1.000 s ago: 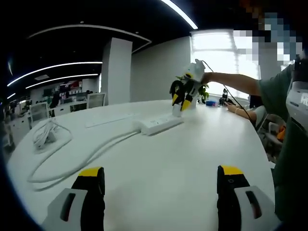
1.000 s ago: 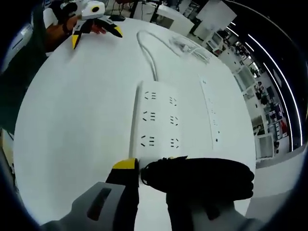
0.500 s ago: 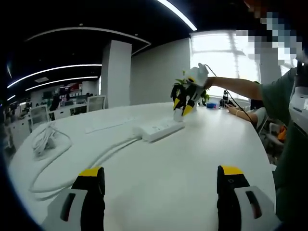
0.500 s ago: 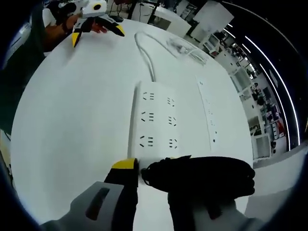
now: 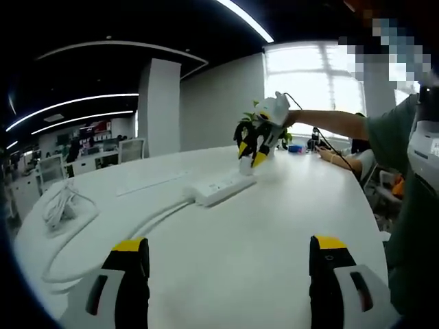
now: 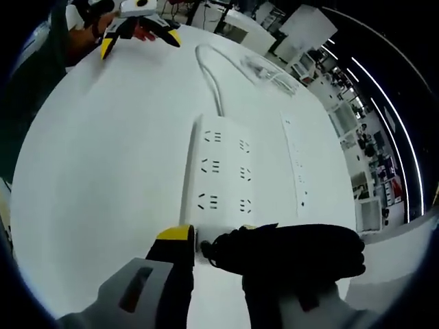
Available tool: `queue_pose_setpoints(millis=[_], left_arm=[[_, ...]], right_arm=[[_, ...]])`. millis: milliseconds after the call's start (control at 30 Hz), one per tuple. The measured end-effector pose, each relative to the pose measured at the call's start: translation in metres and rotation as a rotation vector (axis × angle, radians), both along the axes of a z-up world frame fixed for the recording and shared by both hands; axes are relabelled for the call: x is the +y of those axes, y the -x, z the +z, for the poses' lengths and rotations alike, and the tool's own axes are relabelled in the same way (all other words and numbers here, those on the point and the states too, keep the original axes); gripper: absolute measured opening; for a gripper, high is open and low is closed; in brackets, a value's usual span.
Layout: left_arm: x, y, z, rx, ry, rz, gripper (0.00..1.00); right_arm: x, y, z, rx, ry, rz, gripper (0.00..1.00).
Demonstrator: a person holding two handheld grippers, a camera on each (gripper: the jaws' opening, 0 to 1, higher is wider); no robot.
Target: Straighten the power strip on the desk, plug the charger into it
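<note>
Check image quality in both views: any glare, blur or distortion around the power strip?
Left gripper view: bright window washes out the background; power strip small, soft. Right gripper view: power strip evenly lit, sockets legible; fisheye bends the table edge; black charger reads as a detail-less dark mass.

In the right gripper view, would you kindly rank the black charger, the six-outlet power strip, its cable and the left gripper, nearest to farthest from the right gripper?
1. Black charger, held in the jaws.
2. Power strip, just ahead.
3. Cable, running off beyond the strip's far end.
4. Left gripper, farthest, at the upper left.
</note>
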State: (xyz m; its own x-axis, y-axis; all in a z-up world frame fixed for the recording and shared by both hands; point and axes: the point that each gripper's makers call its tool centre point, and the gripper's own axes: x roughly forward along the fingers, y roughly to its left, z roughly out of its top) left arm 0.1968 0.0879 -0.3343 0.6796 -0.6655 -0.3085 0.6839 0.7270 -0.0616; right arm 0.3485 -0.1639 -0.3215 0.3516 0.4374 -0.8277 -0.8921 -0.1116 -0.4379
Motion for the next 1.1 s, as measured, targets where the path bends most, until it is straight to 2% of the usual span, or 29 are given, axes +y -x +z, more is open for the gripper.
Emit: queue_pose_setpoints(millis=[267, 433, 667, 967, 1100], left_arm=[[0.002, -0.001, -0.002, 0.004, 0.001, 0.001, 0.99], [-0.002, -0.002, -0.003, 0.008, 0.003, -0.006, 0.99], [-0.006, -0.002, -0.003, 0.006, 0.006, -0.018, 0.99], [-0.007, -0.002, -0.005, 0.017, 0.005, -0.022, 0.99], [-0.007, -0.002, -0.004, 0.015, 0.007, -0.022, 0.99]], right_arm=[[-0.001, -0.002, 0.012, -0.04, -0.041, -0.009, 0.31], [-0.007, -0.002, 0.014, -0.025, -0.069, -0.038, 0.3], [-0.015, 0.001, 0.018, -0.036, -0.099, -0.067, 0.32], [-0.018, -0.002, 0.022, -0.024, -0.204, -0.117, 0.35], [-0.021, -0.003, 0.025, -0.035, -0.225, -0.129, 0.33]])
